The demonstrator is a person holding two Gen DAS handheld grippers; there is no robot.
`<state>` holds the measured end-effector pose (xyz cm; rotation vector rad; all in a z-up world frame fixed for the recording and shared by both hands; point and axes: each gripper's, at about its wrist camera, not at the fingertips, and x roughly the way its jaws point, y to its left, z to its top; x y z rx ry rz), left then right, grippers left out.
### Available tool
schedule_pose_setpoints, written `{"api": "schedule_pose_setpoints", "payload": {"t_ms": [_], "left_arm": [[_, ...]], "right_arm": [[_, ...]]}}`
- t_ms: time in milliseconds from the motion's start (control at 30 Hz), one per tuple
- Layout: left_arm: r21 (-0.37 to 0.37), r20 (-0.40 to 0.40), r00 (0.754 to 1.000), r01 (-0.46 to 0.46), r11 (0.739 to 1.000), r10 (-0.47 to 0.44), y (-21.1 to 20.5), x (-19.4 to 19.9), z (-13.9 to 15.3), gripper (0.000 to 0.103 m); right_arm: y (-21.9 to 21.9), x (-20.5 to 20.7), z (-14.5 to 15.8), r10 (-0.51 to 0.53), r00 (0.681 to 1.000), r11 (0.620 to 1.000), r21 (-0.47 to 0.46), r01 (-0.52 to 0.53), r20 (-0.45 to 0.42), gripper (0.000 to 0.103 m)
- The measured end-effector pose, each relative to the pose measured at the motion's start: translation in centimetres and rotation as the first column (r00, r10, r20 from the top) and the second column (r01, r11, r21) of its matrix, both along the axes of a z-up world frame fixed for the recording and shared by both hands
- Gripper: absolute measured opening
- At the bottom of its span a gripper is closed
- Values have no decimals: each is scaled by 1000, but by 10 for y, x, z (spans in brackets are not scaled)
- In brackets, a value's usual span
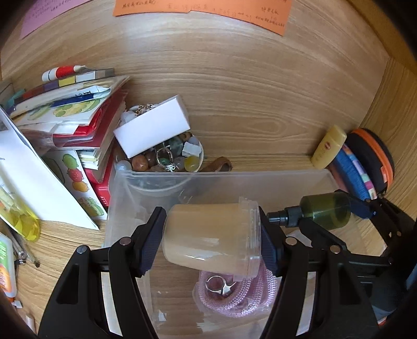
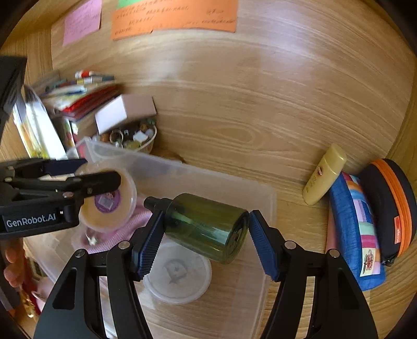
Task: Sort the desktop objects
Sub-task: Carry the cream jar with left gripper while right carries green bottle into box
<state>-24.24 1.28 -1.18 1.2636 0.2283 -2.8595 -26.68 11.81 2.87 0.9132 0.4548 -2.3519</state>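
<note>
- Left wrist view: the left gripper point(image 1: 212, 238) clamps a lidded plastic jar point(image 1: 211, 234) of pale cream sideways between its dark blue pads, lid to the right, above a clear plastic bin point(image 1: 125, 198) on the wooden bench point(image 1: 247, 104).
- Under the jar, inside the bin, lies a pink knitted cord point(image 1: 234, 300) with a metal clasp.
- At right, the right gripper's fingers point(image 1: 362, 208) hold a green spray bottle point(image 1: 323, 212), its black nozzle pointing at the jar's lid.
- Behind the bin, a bowl of beads and rings point(image 1: 169, 156) carries a white box point(image 1: 153, 127) on its rim; a stack of booklets point(image 1: 73, 117) rises to the left.
- Against the right wall stand a yellow tube point(image 1: 328, 148), a blue pouch point(image 1: 351, 172) and an orange-trimmed case point(image 1: 372, 161).
- Right wrist view: the right gripper point(image 2: 206, 232) grips the green spray bottle point(image 2: 206, 226) end to end, nozzle side left and base right, above the clear plastic bin point(image 2: 260, 208).
- Below the bottle, a round translucent lid point(image 2: 179, 279) rests on the bin's floor.
- At left, the left gripper point(image 2: 86, 172) holds the jar point(image 2: 112, 203) over the pink knitted cord point(image 2: 125, 229).
- An orange note point(image 2: 174, 18) and a pink note point(image 2: 82, 22) are stuck on the wooden back panel.
</note>
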Motion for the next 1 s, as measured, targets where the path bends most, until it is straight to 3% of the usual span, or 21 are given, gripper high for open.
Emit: {"api": "schedule_pose_setpoints", "payload": {"t_ms": [200, 500, 633, 833, 1000], "left_arm": [[1, 7, 999, 32, 999, -32, -2, 2, -2, 66], [28, 25, 999, 29, 999, -30, -11, 6, -6, 70], [23, 2, 1000, 27, 999, -27, -11, 11, 0, 71], [23, -79, 996, 46, 999, -44, -10, 25, 23, 78], [-24, -167, 985, 44, 999, -47, -4, 43, 45, 85]], "right_arm": [[-10, 10, -8, 12, 999, 997, 80, -8, -43, 62], [-17, 13, -9, 17, 995, 991, 131, -4, -98, 64], [-15, 12, -8, 18, 996, 995, 98, -9, -91, 75], [-10, 13, 3, 27, 997, 999, 28, -25, -78, 79], [-1, 19, 21, 17, 995, 999, -27, -19, -100, 82]]}}
